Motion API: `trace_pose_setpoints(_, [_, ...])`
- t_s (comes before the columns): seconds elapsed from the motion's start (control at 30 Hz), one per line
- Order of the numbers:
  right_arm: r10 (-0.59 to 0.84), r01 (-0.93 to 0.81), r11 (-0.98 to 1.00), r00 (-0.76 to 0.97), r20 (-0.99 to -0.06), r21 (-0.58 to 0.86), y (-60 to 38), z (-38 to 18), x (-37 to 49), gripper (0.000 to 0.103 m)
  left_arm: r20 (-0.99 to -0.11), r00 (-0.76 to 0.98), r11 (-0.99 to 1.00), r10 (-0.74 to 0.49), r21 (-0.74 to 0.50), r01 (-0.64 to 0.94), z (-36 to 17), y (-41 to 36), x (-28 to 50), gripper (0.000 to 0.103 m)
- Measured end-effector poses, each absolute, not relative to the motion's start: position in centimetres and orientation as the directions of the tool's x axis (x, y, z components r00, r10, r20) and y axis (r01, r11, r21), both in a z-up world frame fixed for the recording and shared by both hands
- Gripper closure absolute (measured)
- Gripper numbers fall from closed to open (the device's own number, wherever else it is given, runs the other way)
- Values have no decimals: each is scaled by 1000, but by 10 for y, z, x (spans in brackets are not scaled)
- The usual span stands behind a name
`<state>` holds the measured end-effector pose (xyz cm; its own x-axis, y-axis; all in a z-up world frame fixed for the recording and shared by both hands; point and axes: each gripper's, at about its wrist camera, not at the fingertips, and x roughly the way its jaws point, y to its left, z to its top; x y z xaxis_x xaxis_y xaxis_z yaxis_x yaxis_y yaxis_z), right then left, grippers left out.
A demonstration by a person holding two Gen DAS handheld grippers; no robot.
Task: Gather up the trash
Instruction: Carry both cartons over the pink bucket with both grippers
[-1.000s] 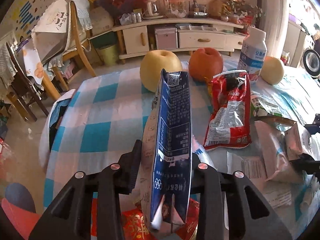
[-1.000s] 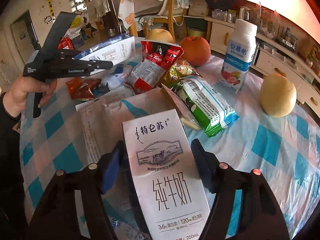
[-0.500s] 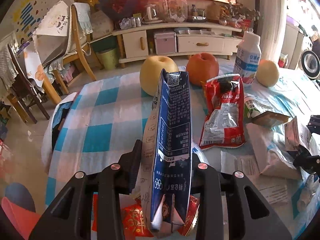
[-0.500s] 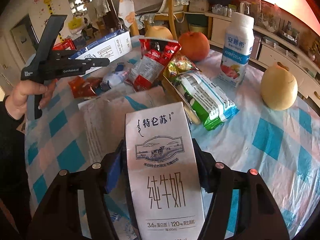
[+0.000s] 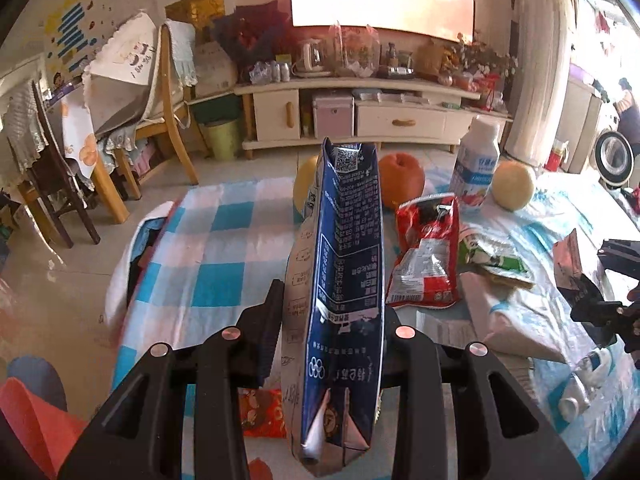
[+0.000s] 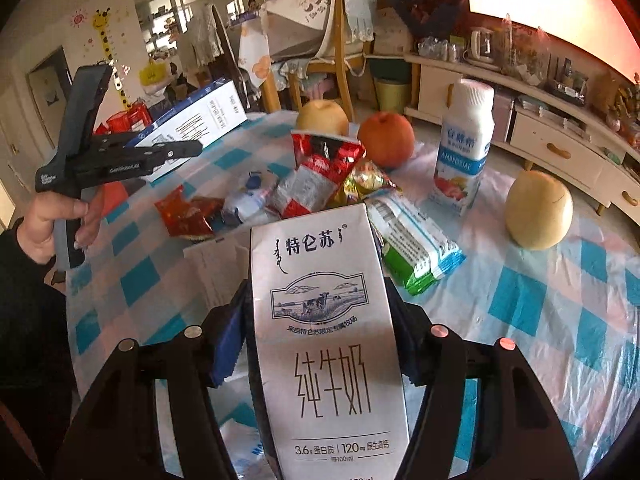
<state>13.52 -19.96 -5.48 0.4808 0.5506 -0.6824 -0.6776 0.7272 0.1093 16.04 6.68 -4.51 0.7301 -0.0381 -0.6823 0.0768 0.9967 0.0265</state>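
Both hands are loaded here, so the job now is a clean carry-off. My read: keep each carton level with its squeeze steady, lift clear of the litter below before swinging away, and do not let the two cartons knock together. No bin for the trash can be picked out with certainty, so the drop spot is a guess.

On the left, the left tongs [image 5: 332,344] are clenched on the blue milk carton [image 5: 344,280], gripping it across its narrow faces. The carton stands on edge between the pads and pokes well forward past the tips, held above the checked bench [image 5: 208,240]. In the right wrist view that same carton [image 6: 196,120] shows hanging clear above the cloth, with the person's hand [image 6: 56,224] on the handle.

Moving right across the bench: a small red wrapper [image 6: 186,214], a red snack bag [image 6: 320,172], a green-and-white packet [image 6: 416,248], all loose trash not yet collected. The pear [image 6: 538,210], the apple [image 6: 386,138] and the yoghurt bottle [image 6: 462,148] stand behind, probably not trash.

On the right, the right tongs [image 6: 324,320] grasp the white milk carton [image 6: 326,344] by its side faces, broad printed face up, its top end reaching beyond the fingertips over a flattened paper bag [image 6: 216,268]. The squeeze looks snug on both sides.
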Motion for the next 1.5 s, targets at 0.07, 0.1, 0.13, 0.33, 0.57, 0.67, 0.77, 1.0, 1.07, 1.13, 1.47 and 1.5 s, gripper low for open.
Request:
trace_pose_setpoints(0.07, [557, -671, 734, 502, -662, 108, -198, -46, 128, 40, -672, 740, 997, -37, 25, 72, -38, 68, 154, 67])
trace_pose_setpoints(0.1, [557, -668, 737, 512, -654, 104, -197, -41, 124, 40, -661, 750, 997, -27, 32, 64, -32, 69, 149, 66])
trace_pose_setpoints(0.13, [556, -665, 740, 522, -647, 99, -196, -36, 121, 40, -651, 759, 998, -16, 41, 56, -27, 70, 146, 66])
trace_pose_setpoints(0.33, [554, -659, 748, 561, -615, 73, -180, -8, 100, 40, -641, 768, 999, 3, 34, 25, -8, 89, 110, 66])
trace_pose_setpoints(0.57, [594, -704, 707, 545, -591, 61, -136, 22, 77, 40, -630, 775, 999, 45, 14, -47, 13, 140, 59, 66])
trace_pose_setpoints(0.67, [619, -739, 672, 523, -585, 49, -105, 34, 67, 40, -617, 784, 996, 67, -5, -89, 27, 170, 35, 66])
trace_pose_setpoints(0.77, [654, -777, 627, 490, -577, 51, -69, 45, 59, 40, -609, 785, 989, 109, -9, -145, 39, 207, 8, 66])
trace_pose_setpoints(1.0, [747, -882, 465, 343, -570, 78, 55, 58, 44, 40, -610, 759, 958, 229, 5, -286, 42, 289, -42, 66])
trace_pose_setpoints(1.07, [767, -907, 413, 295, -570, 86, 95, 59, 41, 40, -616, 744, 946, 259, 7, -324, 36, 311, -55, 66])
trace_pose_setpoints(1.13, [779, -924, 372, 259, -571, 89, 129, 59, 36, 40, -622, 732, 936, 278, 3, -353, 31, 329, -64, 66])
trace_pose_setpoints(1.47, [792, -960, 252, 132, -597, 121, 280, 37, 26, 40, -644, 690, 890, 330, -31, -454, 0, 407, -87, 66])
trace_pose_setpoints(1.5, [788, -961, 248, 126, -602, 124, 293, 33, 26, 40, -648, 686, 885, 330, -40, -464, -5, 416, -88, 66])
